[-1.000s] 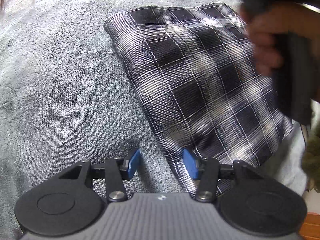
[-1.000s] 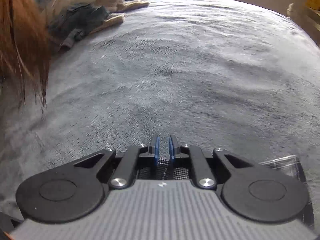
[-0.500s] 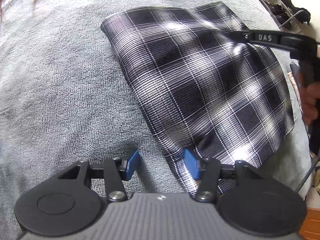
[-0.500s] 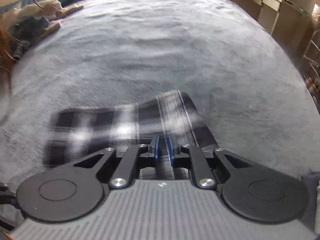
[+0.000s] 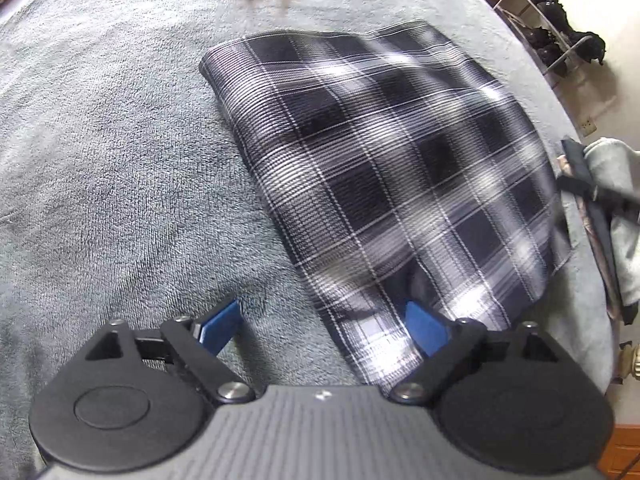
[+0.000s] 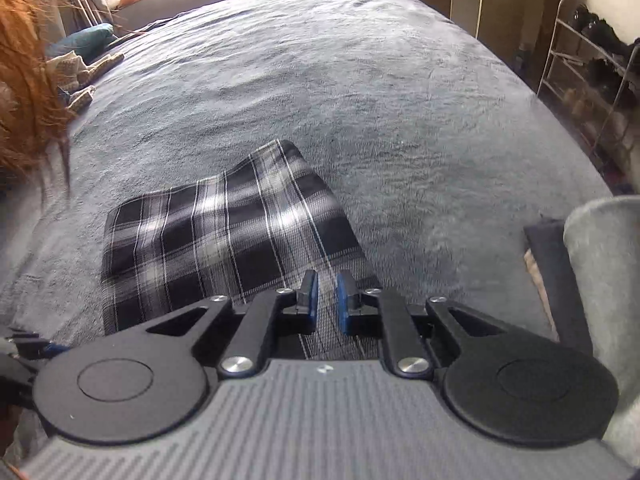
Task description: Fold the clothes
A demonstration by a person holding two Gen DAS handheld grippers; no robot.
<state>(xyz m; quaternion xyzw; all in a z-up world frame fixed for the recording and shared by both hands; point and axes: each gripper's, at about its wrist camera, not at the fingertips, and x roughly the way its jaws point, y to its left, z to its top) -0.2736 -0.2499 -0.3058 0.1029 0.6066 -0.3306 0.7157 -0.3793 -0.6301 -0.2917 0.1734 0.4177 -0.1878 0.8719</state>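
Left-wrist view: your left tongs (image 5: 322, 324) point steeply down at the bed (image 5: 120, 160), which is covered by a grey terry blanket. Their blue pads (image 5: 220, 322) stand spread wide, having just been opening, and they press on nothing. The near corner of the folded plaid cloth (image 5: 392, 168) lies between them: the pad on the picture's right sits over the plaid, the other over bare blanket. The cloth is a dark blue and white check, folded into a flat, roughly four-sided packet that runs from the near corner away toward the upper right of this view. Its far edge shows some blur. Past the bed's right edge you see a metal shoe rack (image 5: 552, 36) with dark shoes, and nearer, a grey and dark bundle (image 5: 600, 200) hanging at the edge.

Right-wrist view: your right tongs (image 6: 325, 300) are drawn nearly together, with only a narrow slit between the pads (image 6: 312, 300), and nothing is pinched in it. They hover over the near part of the same plaid cloth (image 6: 224, 232), which lies flat on the bed (image 6: 360, 100) toward the lower left of this view. Reddish hair (image 6: 28, 80) hangs in at the left edge. Pale knitted items (image 6: 84, 72) rest at the far left of the bed. The shoe rack (image 6: 592, 80) stands at the right, beside the wall.
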